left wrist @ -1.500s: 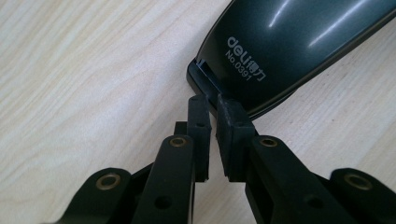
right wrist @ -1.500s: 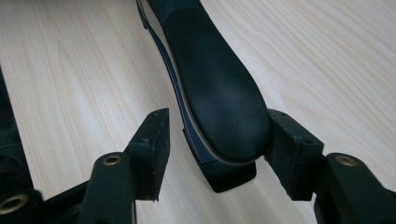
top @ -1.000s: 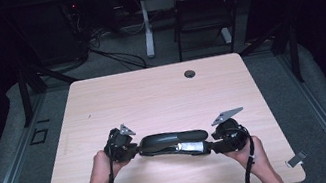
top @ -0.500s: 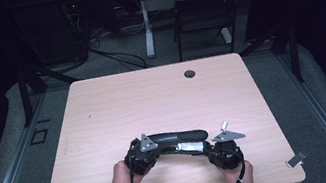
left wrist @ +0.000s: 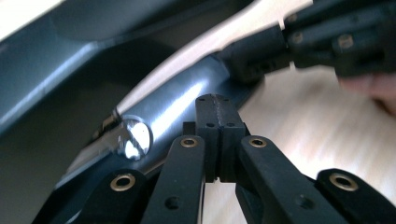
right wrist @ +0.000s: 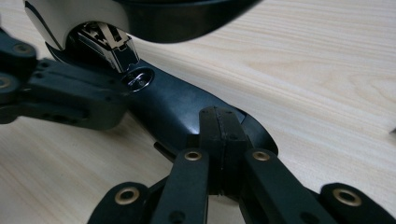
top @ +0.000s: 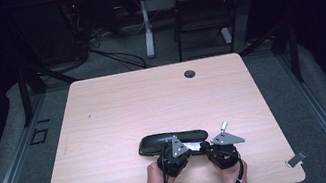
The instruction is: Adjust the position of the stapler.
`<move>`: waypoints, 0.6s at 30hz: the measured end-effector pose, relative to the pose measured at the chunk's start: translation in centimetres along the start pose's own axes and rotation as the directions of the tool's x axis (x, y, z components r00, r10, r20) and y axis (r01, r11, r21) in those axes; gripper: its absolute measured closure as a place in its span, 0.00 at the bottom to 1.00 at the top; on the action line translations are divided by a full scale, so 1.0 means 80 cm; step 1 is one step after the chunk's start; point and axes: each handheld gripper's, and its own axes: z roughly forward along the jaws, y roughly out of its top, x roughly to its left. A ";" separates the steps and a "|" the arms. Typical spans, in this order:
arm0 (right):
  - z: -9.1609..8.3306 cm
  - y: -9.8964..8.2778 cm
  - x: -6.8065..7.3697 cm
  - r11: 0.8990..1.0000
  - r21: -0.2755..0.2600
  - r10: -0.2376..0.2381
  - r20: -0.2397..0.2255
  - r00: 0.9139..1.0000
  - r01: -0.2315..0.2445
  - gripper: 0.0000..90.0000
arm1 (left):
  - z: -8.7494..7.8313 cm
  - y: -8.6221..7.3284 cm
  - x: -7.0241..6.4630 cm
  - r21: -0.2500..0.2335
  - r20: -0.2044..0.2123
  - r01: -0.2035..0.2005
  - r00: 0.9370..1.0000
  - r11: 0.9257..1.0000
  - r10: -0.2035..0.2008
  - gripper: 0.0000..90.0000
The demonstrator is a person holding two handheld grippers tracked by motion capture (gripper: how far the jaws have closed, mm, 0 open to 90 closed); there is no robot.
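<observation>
Near the front edge of the table [top: 103,112], a bit right of centre, a long black stapler [top: 172,139] is seen lying flat on the pale wood, its length running across the table. In the right gripper view its dark arm, a round rivet [right wrist: 139,78] and a shiny metal part [right wrist: 107,43] under a pale upper piece can be made out; in the left gripper view the same arm looks bluish-grey with a bright rivet [left wrist: 133,138].

Just in front of the stapler, the left gripper [top: 174,156] is held low, with the right gripper [top: 220,148] close beside it, both right at the stapler's near side. The left jaws are seen pressed together with no gap, right up against the stapler's arm, nothing caught between them. Same story for the right jaws: they've just been closing and are now together, resting at the stapler's dark end, nothing pinched. Whether the tips actually touch it can't be told.

Further out, a small round hole [top: 190,73] is seen near the table's far edge.
</observation>
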 end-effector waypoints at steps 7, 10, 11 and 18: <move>0.002 0.001 -0.002 1.000 0.007 0.008 -0.009 1.000 -0.008 1.00 | 0.015 0.010 0.002 -0.054 -0.021 0.062 0.998 0.997 -0.063 1.00; 0.001 0.001 -0.002 1.000 0.009 0.006 -0.003 1.000 -0.006 1.00 | 0.022 0.012 0.001 -0.060 -0.020 0.083 0.996 0.995 -0.085 1.00; 0.001 0.001 -0.002 1.000 0.009 0.007 -0.004 1.000 -0.007 1.00 | 0.024 0.012 0.001 -0.065 -0.015 0.094 0.995 0.993 -0.095 1.00; 0.001 0.001 -0.001 1.000 0.008 0.003 0.001 1.000 -0.003 1.00 | 0.029 0.015 0.000 -0.096 -0.008 0.119 0.993 0.988 -0.120 1.00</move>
